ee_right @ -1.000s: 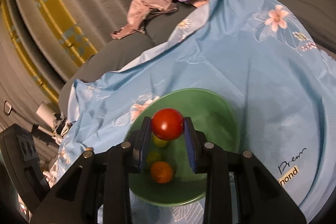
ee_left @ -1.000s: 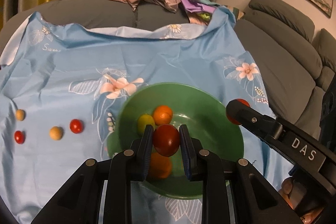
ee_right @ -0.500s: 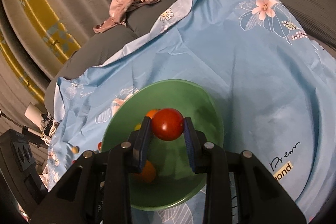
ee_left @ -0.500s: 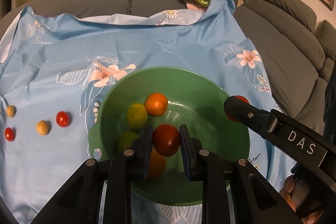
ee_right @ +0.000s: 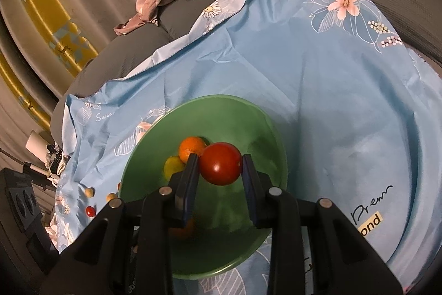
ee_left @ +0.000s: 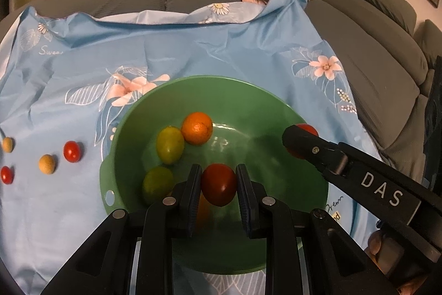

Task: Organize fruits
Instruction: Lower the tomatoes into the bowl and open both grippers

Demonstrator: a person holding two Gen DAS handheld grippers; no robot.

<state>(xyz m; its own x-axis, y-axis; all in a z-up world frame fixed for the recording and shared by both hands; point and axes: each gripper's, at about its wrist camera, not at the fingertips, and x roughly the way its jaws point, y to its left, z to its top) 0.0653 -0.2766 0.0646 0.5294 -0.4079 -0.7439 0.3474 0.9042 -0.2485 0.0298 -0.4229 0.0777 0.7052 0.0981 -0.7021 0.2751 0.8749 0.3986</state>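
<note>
Two views, taken in turn.

Left wrist view, left gripper (ee_left: 218, 185): clamped on a dark red tomato (ee_left: 218, 187), held above the near half of the green bowl (ee_left: 229, 90).
Left wrist view, bowl contents: an orange (ee_left: 197, 128) touching a yellow-green lemon (ee_left: 170, 145); a second green fruit (ee_left: 157, 184) nearer the camera; a patch of orange behind the left finger, too covered to name.
Left wrist view, cloth: bowl sits on a blue flowered sheet (ee_left: 193, 51); well left of the bowl lie two small red tomatoes (ee_left: 72, 151) (ee_left: 6, 175) and two small tan fruits (ee_left: 47, 164) (ee_left: 7, 144).
Left wrist view, right gripper (ee_left: 299, 141): reaches in from the right over the bowl's rim, a red fruit partly showing behind its tip.

Right wrist view, right gripper (ee_right: 220, 166): closed on a red tomato (ee_right: 220, 167) over the bowl (ee_right: 248, 112).
Right wrist view, bowl contents: orange (ee_right: 192, 148) and lemon (ee_right: 172, 166) behind the left finger; another orange shape low down, mostly blocked.
Right wrist view, leftovers: small red and tan fruits at the bowl's left edge, tiny and partly cut off.

Progress: about half done by my reading; four or so fruits sit in the bowl, two wait for release, four small ones remain on the sheet.
Hard to make out: bowl's near rim is behind the gripper bodies in both views.
</note>
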